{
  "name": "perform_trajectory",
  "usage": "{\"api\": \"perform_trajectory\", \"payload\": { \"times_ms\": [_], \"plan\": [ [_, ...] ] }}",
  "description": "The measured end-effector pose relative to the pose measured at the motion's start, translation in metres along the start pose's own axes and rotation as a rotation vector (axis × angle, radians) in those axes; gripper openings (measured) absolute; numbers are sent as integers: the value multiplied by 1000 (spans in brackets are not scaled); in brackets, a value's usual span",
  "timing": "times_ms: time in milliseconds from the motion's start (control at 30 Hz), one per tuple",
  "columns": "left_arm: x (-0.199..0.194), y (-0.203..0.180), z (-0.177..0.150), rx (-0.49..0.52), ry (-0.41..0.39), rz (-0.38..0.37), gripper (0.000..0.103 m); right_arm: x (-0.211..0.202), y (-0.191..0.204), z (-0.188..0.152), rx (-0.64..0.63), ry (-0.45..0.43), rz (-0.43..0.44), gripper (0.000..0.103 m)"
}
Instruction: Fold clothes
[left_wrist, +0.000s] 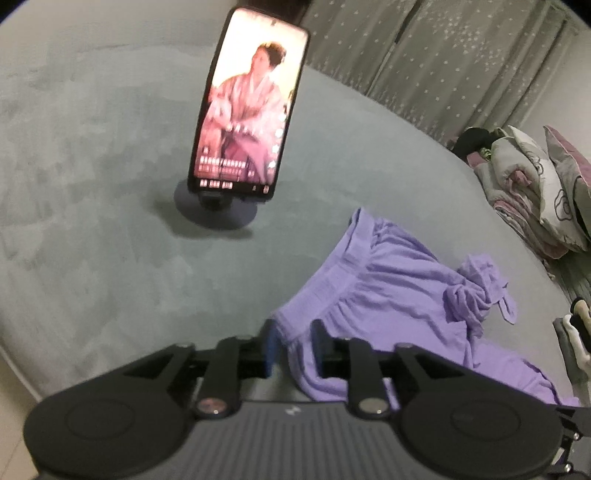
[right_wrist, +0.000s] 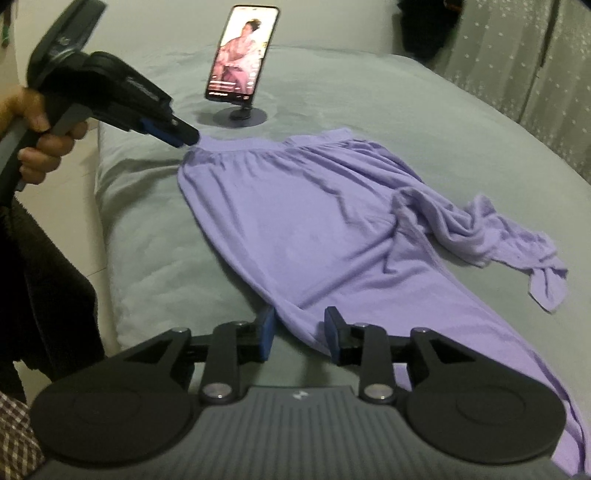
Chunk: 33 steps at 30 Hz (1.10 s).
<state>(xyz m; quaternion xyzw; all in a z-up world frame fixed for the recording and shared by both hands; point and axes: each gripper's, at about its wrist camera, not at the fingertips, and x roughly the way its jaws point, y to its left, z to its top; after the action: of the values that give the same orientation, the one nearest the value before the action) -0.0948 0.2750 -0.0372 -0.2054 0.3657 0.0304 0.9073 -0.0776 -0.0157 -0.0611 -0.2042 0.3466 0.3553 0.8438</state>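
While the purple trousers (right_wrist: 306, 229) lie spread on the grey-green bed (right_wrist: 369, 96), we are at a release: both grippers have let go of the cloth after laying it out. In the right wrist view the garment fills the middle of the frame, its gathered waistband (right_wrist: 266, 146) at upper centre and one leg running down to the lower right edge, so its long axis goes diagonally from upper left to lower right. The other leg lies bunched and twisted toward the right, ending in a knotted cuff (right_wrist: 546, 284). Our right gripper (right_wrist: 299, 332) sits at the lower centre, jaws part-way open with the leg's edge between them, pads not pressing. Our left gripper (left_wrist: 293, 347) stands likewise, narrowly open around the waistband corner. Next, we judge, comes straightening that crumpled leg, which calls for a fresh grip near the cuff. Beyond the waistband a phone (right_wrist: 242, 51) stands lit on its stand, at top centre.
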Motion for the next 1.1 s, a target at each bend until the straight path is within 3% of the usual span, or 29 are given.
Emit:
{"api": "perform_trajectory", "payload": {
  "times_ms": [200, 767, 1100],
  "plan": [
    [-4, -14, 0, 57, 0, -47, 32, -13, -20, -15, 67, 6, -39, 34],
    [23, -116, -36, 373, 134, -245, 36, -55, -82, -72, 314, 42, -186, 34],
    [38, -178, -66, 536, 202, -334, 36, -89, -134, -122, 508, 36, -331, 34]
  ]
}}
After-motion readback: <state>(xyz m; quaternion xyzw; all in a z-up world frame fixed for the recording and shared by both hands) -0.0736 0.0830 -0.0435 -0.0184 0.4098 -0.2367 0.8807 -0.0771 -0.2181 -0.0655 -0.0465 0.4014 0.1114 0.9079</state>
